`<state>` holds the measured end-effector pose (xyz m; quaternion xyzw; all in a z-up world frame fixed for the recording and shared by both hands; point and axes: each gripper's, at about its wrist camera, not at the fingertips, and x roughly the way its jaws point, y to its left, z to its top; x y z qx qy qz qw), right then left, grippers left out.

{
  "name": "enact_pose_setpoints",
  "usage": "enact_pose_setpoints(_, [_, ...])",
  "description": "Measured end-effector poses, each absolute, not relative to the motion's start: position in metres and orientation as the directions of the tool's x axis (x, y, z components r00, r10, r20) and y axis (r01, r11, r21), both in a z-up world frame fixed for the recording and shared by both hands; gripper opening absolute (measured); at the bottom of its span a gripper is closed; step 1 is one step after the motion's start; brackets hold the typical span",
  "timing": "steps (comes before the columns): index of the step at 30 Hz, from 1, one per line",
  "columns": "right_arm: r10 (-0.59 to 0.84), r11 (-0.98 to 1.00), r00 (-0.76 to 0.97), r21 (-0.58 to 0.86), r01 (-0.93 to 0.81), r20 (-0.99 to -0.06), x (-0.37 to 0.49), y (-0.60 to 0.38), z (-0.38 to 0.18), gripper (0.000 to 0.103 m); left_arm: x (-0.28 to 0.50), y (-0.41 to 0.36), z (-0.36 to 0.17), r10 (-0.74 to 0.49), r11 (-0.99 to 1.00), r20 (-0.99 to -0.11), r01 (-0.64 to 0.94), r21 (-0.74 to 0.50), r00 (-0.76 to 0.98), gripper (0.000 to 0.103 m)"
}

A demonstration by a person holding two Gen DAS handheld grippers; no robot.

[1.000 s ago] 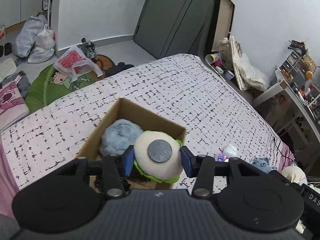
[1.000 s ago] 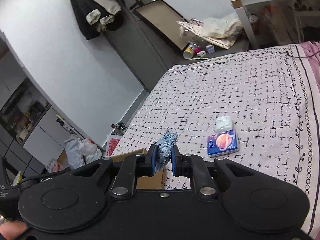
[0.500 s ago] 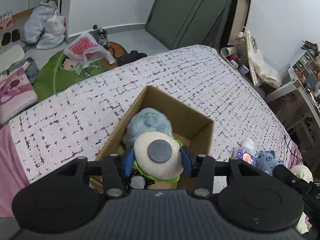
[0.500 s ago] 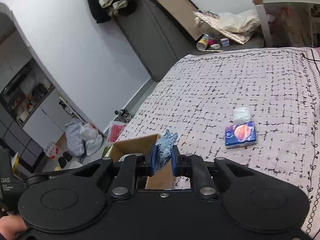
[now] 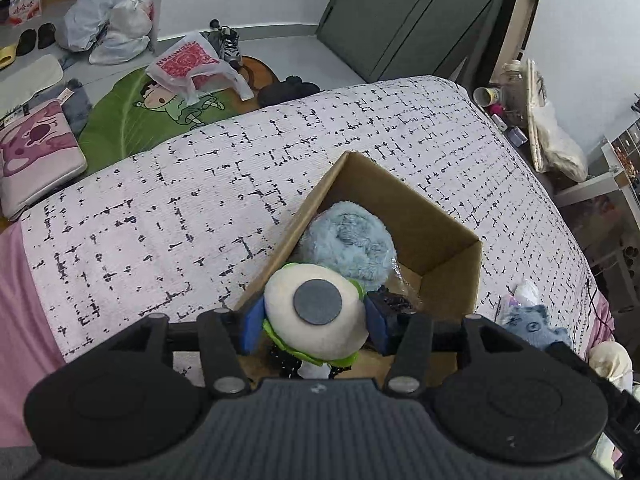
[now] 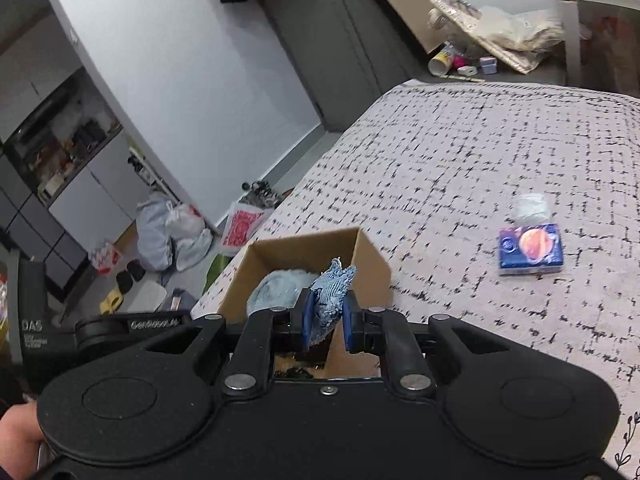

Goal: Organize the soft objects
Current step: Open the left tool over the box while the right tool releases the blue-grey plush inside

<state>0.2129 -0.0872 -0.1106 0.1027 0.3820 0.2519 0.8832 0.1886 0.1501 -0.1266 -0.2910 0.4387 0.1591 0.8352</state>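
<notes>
a: what has changed?

b: the left gripper (image 5: 316,326) has come down over the cardboard box (image 5: 448,256); its jaws are opening around the cream plush toy (image 5: 316,316), likely releasing it.

a: the right gripper (image 6: 325,322)?

b: clamped on a blue knitted toy (image 6: 330,296), nearer the box now.

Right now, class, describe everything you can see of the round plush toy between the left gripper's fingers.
The round plush toy looks soft and cream-coloured, with a grey felt disc on its face and a bright green trim beneath. It sits between the left gripper's blue fingers, whose jaws are opening, directly over the open cardboard box, in front of a fluffy blue plush inside.
</notes>
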Motion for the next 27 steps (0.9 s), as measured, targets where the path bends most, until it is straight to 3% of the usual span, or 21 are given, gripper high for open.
enact_pose_setpoints(8, [0.544,0.835,0.513,0.368,-0.41,-0.663,0.209,-0.069,-0.119,0.016,0.195,0.151,-0.128,-0.007,0.782,-0.831,-0.515,-0.352,0.557,0.06])
enact_pose_setpoints(12, [0.578,0.808,0.456,0.399,-0.433,-0.677,0.207,-0.063,-0.124,0.023,0.196,0.148,-0.123,0.019,0.795,-0.824,-0.508,-0.331,0.566,0.064])
enact_pose_setpoints(13, [0.585,0.804,0.448,0.408,-0.432,-0.676,0.207,-0.063,-0.125,0.028,0.196,0.148,-0.122,0.026,0.797,-0.824,-0.51,-0.325,0.566,0.066])
enact_pose_setpoints(15, [0.576,0.811,0.451,0.405,-0.423,-0.682,0.206,-0.064,-0.124,0.047,0.196,0.148,-0.12,0.032,0.798,-0.825,-0.512,-0.32,0.565,0.068])
enact_pose_setpoints(22, [0.55,0.832,0.489,0.397,-0.387,-0.677,0.21,-0.081,-0.117,0.057,0.195,0.14,-0.113,0.06,0.809,-0.826,-0.512,-0.29,0.561,0.074])
enact_pose_setpoints(27, [0.527,0.848,0.519,0.38,-0.369,-0.672,0.211,-0.094,-0.111,0.073,0.198,0.125,-0.105,0.076,0.829,-0.823,-0.495,-0.262,0.563,0.076])
